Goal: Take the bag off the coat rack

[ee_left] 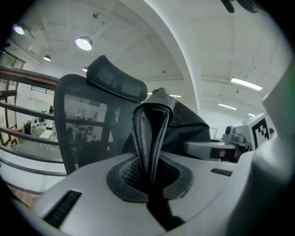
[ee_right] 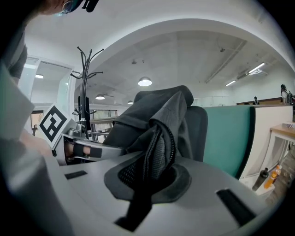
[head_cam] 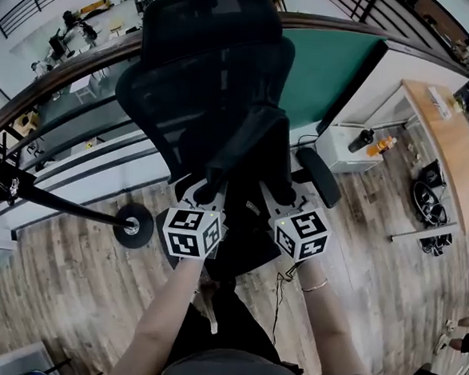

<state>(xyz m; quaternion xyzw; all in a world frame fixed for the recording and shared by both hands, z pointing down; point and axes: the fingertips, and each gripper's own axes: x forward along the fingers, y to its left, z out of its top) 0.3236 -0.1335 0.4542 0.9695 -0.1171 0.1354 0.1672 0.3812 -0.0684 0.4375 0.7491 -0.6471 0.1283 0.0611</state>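
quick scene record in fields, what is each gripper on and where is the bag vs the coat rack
left gripper: shut on a mesh strap of the bag
right gripper: shut on the other mesh strap
bag: dark, held up between both grippers, off the rack
coat rack: stands apart from the bag, visible hooks bare
office chair: black mesh, just beyond the bag

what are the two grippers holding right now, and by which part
Both hold the dark bag by its padded straps: the left gripper is shut on one mesh strap, the right gripper on another strap.
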